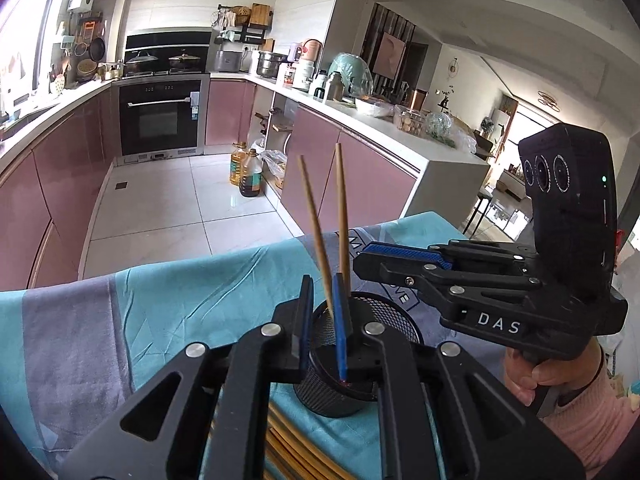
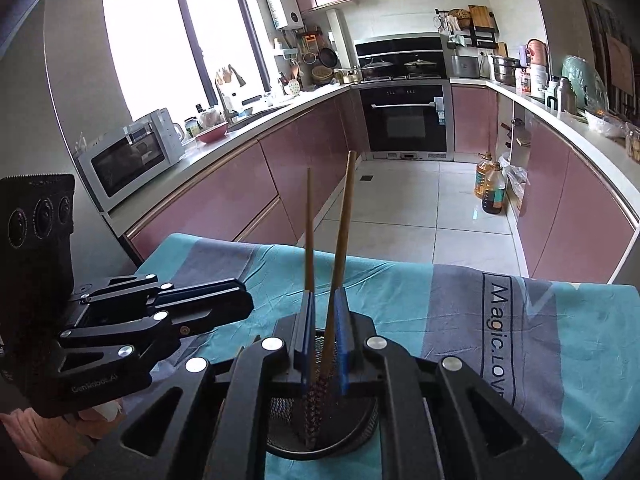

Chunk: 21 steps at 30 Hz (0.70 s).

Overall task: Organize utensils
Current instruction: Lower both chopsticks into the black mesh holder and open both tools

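Two chopsticks (image 1: 316,220) stood in the mesh cup (image 1: 396,316), which kept them upright together. The left gripper (image 1: 323,280) and the right gripper (image 2: 324,293) were each slightly parted (a stick loose between), apparently releasing.

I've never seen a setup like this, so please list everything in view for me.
chopsticks: two, wooden, upright in holder
holder: one, black mesh, on cloth
spare chopsticks: several, wooden, lying on the cloth beside the holder
cloth: one, teal and grey, covering table
oil bottles: two, amber, on floor
oven: one, black, built in
microwave: one, white, on counter
left gripper: black, jaws slightly apart around a chopstick
right gripper: black, jaws slightly apart around a chopstick
hand: one, pink sleeve, holding the right gripper
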Each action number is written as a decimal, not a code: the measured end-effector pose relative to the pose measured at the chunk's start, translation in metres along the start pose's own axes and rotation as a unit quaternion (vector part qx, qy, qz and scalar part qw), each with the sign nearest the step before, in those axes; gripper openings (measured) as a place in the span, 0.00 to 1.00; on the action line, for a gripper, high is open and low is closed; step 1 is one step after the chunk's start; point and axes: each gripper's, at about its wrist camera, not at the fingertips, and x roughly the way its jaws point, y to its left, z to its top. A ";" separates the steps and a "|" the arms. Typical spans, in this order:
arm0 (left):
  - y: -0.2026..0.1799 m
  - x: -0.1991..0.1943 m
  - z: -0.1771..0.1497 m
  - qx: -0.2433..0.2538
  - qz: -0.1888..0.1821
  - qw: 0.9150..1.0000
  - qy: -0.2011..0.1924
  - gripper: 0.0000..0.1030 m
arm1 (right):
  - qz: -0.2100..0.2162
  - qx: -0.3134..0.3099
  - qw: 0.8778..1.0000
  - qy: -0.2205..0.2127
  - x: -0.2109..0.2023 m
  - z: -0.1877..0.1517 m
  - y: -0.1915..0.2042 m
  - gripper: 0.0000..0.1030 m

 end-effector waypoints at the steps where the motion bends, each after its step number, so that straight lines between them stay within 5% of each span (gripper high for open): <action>1: 0.002 -0.003 -0.001 -0.002 0.004 1.000 -0.003 0.11 | -0.001 0.002 1.000 -0.001 -0.001 0.000 0.000 0.13; 8: 0.018 -0.041 -0.020 -0.007 0.032 0.999 -0.038 0.29 | -0.004 -0.015 0.999 -0.039 -0.034 -0.011 0.011 0.25; 13: 0.030 -0.061 -0.052 0.002 0.051 0.998 -0.025 0.38 | 0.031 -0.060 0.996 -0.055 -0.067 -0.033 0.036 0.33; 21: 0.052 -0.053 -0.113 -0.010 0.068 0.996 0.056 0.38 | 0.067 -0.075 0.994 0.046 -0.031 -0.094 0.061 0.33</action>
